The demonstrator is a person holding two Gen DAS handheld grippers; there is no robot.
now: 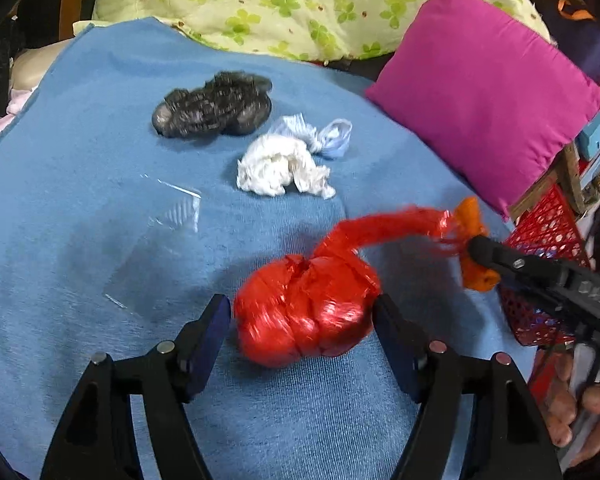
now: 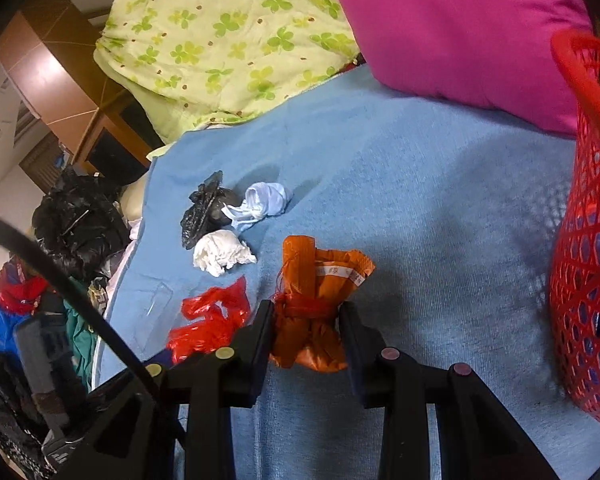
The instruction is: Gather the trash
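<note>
Jaws of the left gripper (image 1: 302, 322) stand released on either side of a red bag (image 1: 306, 314) lying on the blue blanket (image 1: 80, 184); its twisted tail runs to the right gripper (image 1: 476, 250). Beyond lie a black bag (image 1: 214, 106) and white tissue (image 1: 282, 166).

From the right wrist, the right gripper (image 2: 306, 322) is clenched on an orange wrapper (image 2: 314, 292) tied with red plastic. A red basket (image 2: 588, 240) stands at right, near the pink pillow (image 2: 460, 28).
</note>
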